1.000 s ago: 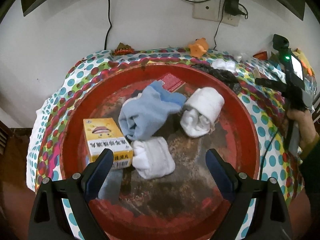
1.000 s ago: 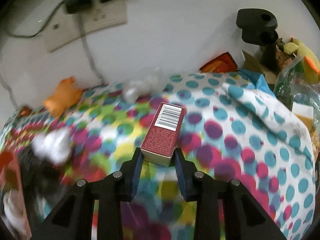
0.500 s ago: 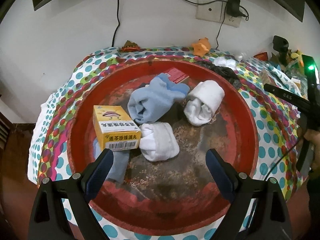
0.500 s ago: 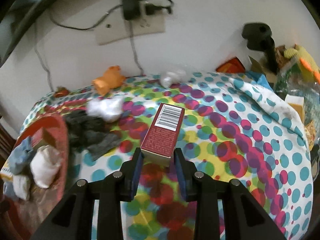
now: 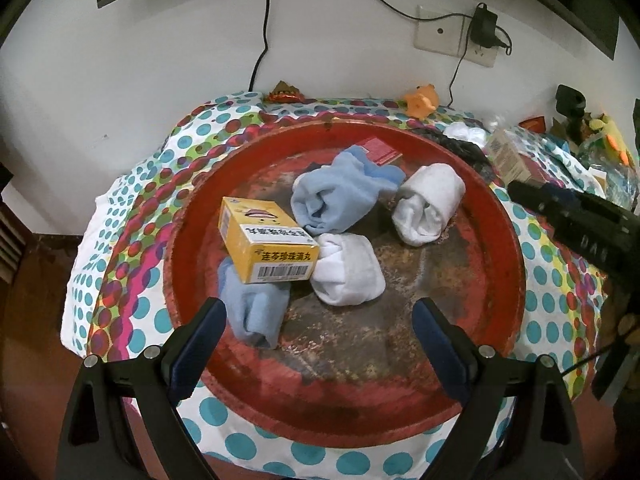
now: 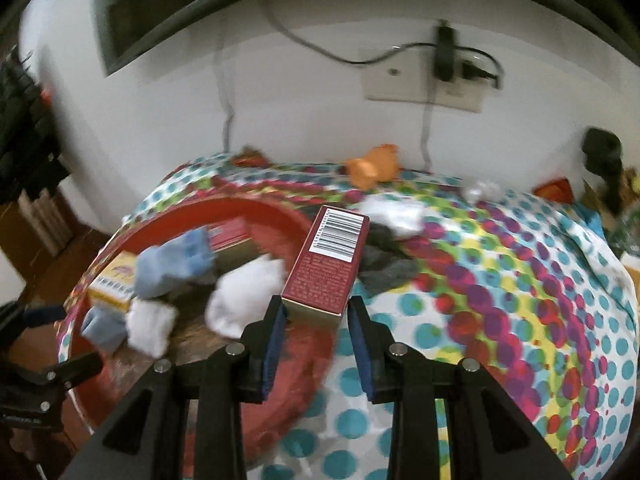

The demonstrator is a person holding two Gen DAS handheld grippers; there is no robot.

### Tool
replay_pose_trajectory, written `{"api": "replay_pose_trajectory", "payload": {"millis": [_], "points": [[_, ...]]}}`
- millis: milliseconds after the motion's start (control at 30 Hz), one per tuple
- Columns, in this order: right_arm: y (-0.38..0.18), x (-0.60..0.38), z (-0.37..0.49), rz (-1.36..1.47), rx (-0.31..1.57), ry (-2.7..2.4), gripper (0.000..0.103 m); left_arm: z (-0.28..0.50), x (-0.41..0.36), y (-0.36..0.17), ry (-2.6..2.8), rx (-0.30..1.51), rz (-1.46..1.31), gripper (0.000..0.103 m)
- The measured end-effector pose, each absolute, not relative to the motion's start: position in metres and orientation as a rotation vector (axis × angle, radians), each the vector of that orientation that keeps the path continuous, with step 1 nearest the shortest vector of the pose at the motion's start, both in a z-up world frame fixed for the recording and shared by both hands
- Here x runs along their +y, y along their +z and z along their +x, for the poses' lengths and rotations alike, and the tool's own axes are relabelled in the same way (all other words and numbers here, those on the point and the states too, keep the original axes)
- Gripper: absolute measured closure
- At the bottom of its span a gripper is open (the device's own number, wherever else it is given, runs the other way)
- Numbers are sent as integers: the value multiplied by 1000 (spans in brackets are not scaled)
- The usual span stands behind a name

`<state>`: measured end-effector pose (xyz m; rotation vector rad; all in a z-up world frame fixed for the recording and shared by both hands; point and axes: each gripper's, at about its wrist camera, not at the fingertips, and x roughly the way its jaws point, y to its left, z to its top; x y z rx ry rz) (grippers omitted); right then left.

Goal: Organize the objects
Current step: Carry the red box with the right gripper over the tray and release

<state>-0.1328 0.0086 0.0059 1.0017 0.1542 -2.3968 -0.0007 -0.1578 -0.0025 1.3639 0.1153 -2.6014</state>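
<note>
A round red tray lies on a polka-dot tablecloth. In the tray are a yellow box, two blue socks, two rolled white socks and a flat red box. My left gripper hangs open over the tray's near side, holding nothing. My right gripper is shut on a dark red box with its barcode end pointing away. It holds the box above the tray's right rim.
An orange toy sits by the wall. A dark grey sock and a crumpled white item lie on the cloth right of the tray. A black stand and bags crowd the far right. A socket with cables is on the wall.
My right gripper has carried the dark red box left across the cloth and up to the tray's rim. The left gripper has drawn back a little, so more of the tray shows.
</note>
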Motion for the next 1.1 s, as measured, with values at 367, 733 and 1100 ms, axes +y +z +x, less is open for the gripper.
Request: {"api": "replay_pose_trajectory", "payload": {"millis": [367, 733, 1100], "points": [[-7, -38, -101, 992, 315, -2288, 71, 9, -168, -1, -2589, 131, 1353, 10], [-32, -67, -88, 1029, 428, -2216, 71, 15, -185, -3, -2557, 174, 1352, 10], [-30, -56, -97, 1052, 300, -2175, 58, 2, -178, -2, -2586, 156, 1356, 10]]}}
